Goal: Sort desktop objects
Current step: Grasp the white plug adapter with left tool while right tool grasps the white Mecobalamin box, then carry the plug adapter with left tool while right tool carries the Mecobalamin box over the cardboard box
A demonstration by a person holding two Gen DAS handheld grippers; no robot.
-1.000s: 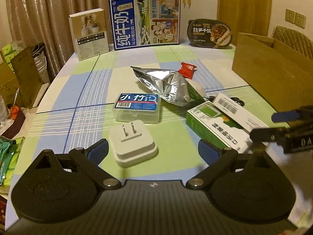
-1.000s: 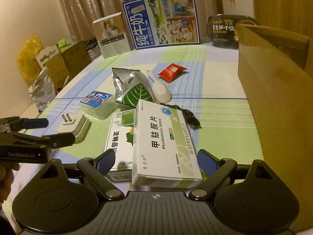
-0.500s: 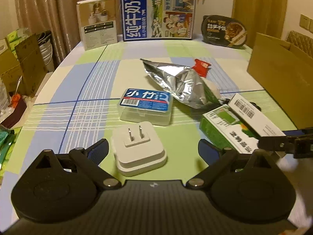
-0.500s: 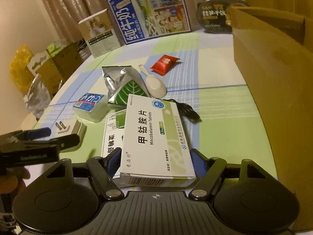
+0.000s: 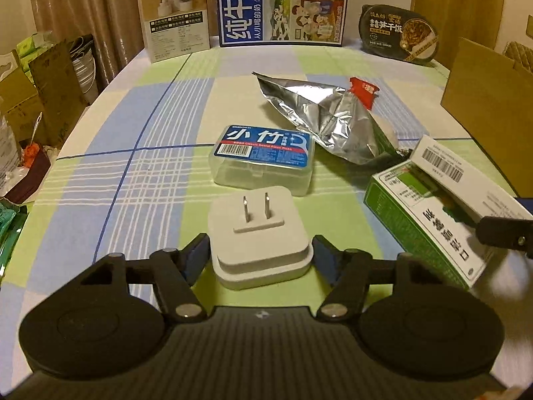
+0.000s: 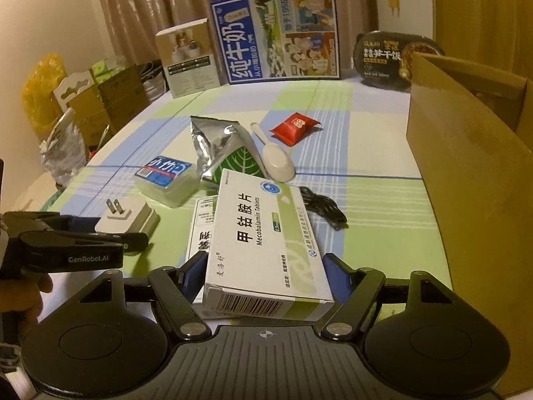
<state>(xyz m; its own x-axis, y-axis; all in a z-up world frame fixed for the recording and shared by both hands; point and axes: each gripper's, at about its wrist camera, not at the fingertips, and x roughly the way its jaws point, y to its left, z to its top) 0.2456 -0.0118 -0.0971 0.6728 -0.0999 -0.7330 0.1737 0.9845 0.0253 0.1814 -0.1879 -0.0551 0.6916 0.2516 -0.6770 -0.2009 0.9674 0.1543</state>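
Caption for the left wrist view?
Left gripper straddles the white plug adapter on the checked tablecloth, floss box beyond.

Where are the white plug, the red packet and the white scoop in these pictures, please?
white plug [image 5: 258, 238], left wrist view, on its top face below the prongs.
red packet [image 6: 293, 126], right wrist view, on its middle.
white scoop [image 6: 278, 165], right wrist view, on its bowl.
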